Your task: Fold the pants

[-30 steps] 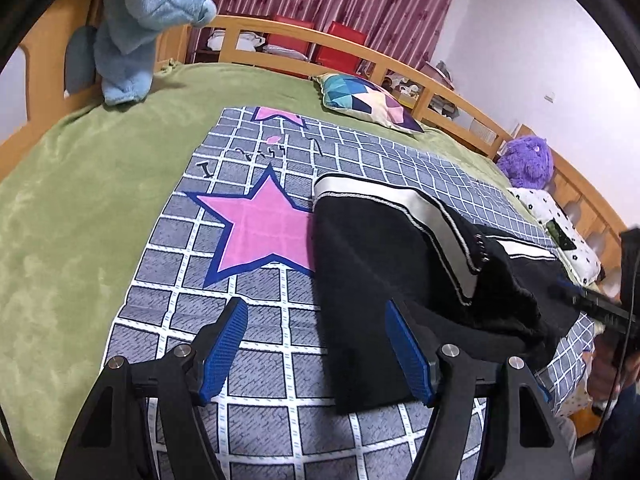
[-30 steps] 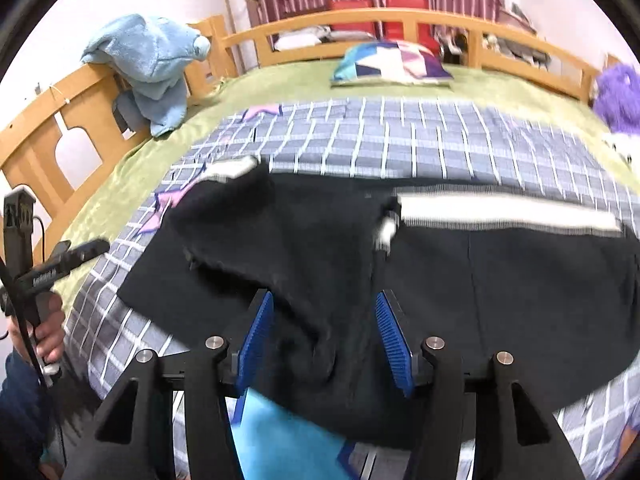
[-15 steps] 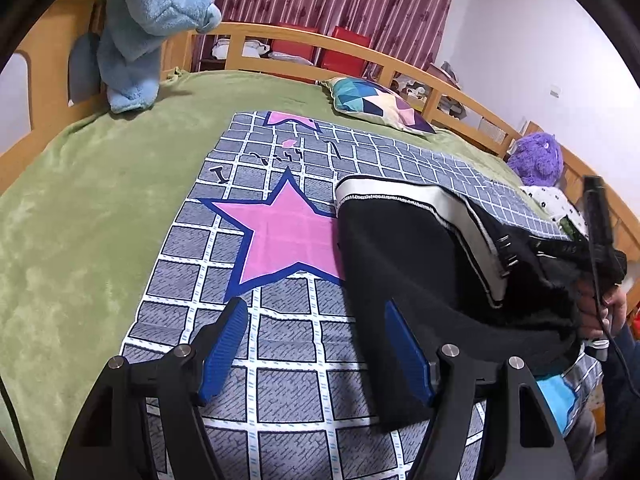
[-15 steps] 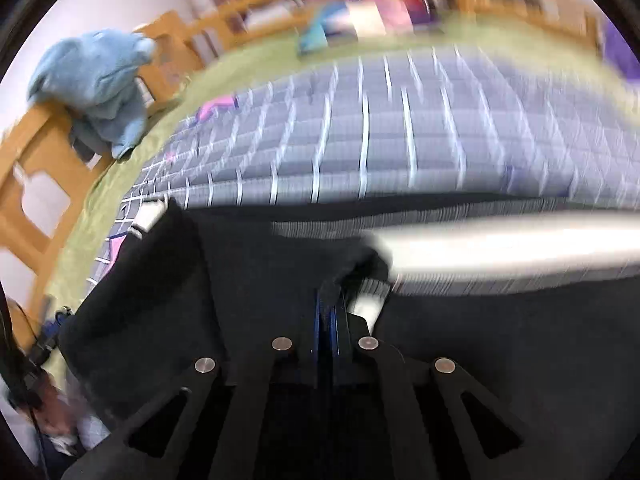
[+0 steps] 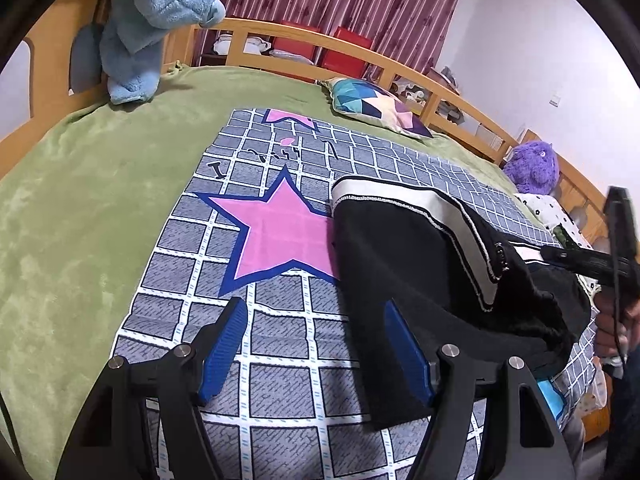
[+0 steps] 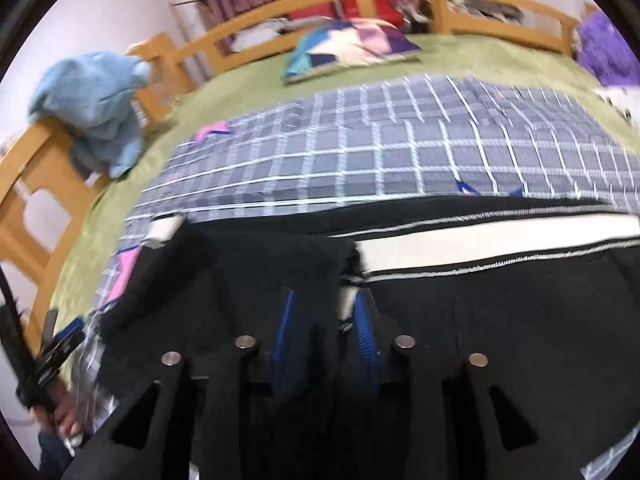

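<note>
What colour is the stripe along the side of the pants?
Cream-white with a thin speckled edging, on black pants; the stripe shows best in the left wrist view.

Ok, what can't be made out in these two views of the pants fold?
- Right wrist view: motion blur hides whether the right gripper, jaws just opening, still presses the pants.
- Left wrist view: the right gripper's jaws are behind its own body, near the frame edge.
- Both views: the pants' near edge is covered by gripper frames; the leg ends run off the right edge.
- Left gripper: plainly open, nothing between its fingers.
</note>
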{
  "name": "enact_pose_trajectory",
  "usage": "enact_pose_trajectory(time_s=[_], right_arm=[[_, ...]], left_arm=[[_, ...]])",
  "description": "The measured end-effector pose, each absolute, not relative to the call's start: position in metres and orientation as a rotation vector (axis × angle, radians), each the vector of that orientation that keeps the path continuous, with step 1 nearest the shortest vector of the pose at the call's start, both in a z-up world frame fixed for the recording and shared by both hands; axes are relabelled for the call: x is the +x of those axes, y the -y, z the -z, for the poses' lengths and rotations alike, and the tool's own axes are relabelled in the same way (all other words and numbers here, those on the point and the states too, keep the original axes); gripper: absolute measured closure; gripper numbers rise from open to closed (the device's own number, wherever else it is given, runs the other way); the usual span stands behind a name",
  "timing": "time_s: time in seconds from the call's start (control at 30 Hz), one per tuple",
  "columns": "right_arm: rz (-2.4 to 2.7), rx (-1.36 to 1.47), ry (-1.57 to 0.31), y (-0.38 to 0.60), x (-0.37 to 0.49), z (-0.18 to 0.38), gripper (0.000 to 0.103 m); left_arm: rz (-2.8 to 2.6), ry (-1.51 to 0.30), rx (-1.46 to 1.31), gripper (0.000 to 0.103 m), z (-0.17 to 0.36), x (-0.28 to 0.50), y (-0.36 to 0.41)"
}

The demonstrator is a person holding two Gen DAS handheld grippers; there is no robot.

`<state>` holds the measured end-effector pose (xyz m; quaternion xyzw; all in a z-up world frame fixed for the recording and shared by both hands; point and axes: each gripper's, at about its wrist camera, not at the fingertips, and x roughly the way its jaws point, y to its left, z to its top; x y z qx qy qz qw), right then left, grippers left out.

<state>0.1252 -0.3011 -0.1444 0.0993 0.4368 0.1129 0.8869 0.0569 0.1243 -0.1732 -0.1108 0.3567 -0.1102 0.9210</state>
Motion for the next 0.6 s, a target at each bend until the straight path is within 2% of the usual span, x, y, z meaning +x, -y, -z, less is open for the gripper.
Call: enact_pose_trajectory(time_s=[0.03, 0.17, 0.6], right_arm=[[-0.251, 0.169, -0.889, 0.291, 0.115, 0.136, 0.057], [-0.333, 0.053, -0.843, 0.248, 0.088, 0.126, 0.041], [-0.378, -0.268, -0.955, 0.180, 0.059, 0.184, 0.040]], left_arm=[[0.229, -0.730, -0.228, 0.034, 0.172, 0.055, -0.124], [0.227, -0.714, -0.229, 0.034, 0.168, 0.048, -0.125], [0.225, -0.705, -0.251, 0.034, 0.167, 0.036, -0.136]])
